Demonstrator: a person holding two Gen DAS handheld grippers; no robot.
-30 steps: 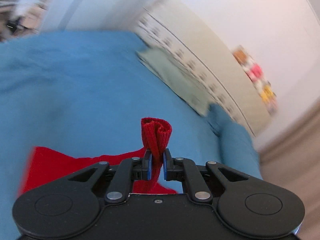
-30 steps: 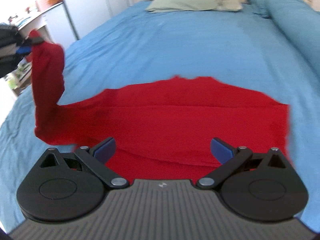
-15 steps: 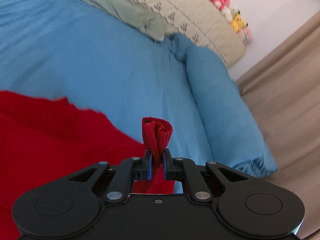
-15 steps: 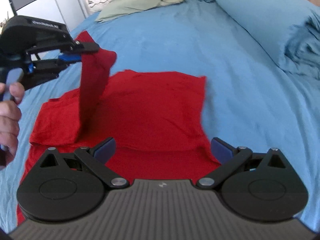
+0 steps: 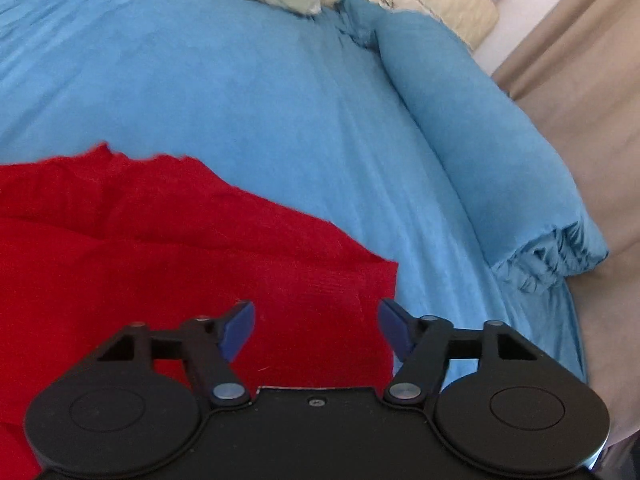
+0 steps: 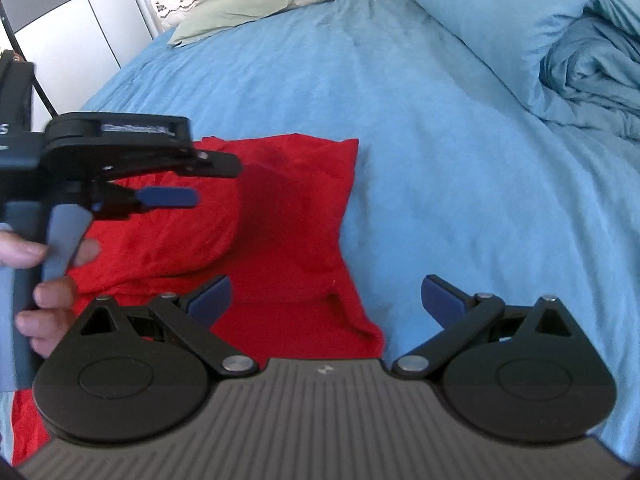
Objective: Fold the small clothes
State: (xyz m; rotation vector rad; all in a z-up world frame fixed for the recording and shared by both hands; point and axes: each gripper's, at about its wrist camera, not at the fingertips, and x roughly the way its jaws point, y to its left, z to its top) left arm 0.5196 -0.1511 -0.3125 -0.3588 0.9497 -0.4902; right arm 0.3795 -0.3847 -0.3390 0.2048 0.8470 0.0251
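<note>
Where two grippers hover: one red garment [image 6: 288, 216].

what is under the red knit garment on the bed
The red knit garment lies on the blue bed sheet, which shows all around it. Whatever sits directly beneath the cloth is covered.

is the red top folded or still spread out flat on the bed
Partly folded. The red top lies on the blue bed with one side doubled over itself, its rounded fold edge showing beneath the opening left gripper, which holds nothing.
</note>
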